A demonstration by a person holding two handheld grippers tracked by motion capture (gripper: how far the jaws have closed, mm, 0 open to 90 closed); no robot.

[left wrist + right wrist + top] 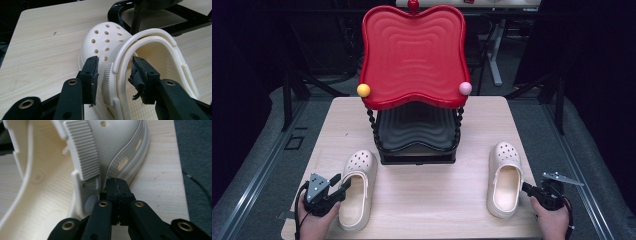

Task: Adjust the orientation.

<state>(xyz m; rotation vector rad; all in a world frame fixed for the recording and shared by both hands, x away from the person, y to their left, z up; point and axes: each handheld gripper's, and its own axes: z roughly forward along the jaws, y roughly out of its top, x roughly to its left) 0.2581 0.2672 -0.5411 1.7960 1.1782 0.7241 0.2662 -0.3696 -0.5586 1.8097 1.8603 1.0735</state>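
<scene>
Two cream clogs lie on the wooden table [422, 200], toes pointing away from me. My left gripper [341, 181] stands open at the left clog [358, 192], one jaw on each side of that clog's left side wall and ribbed strap [108, 82]. Its outer pad [93, 75] sits just off the strap, and its inner pad [137, 73] is inside the shoe by the rim. My right gripper [524, 187] is shut with nothing in it. Its tip [117, 186] rests close against the outer side of the right clog [505, 180], beside the strap's pivot [90, 203].
A two-tier rack stands at the table's back middle, with a red wavy tray [412, 55] on top and a black tray [414, 131] below. A yellow ball [363, 90] and a pink ball [465, 88] cap its posts. The table's right edge [181, 182] runs close by my right gripper.
</scene>
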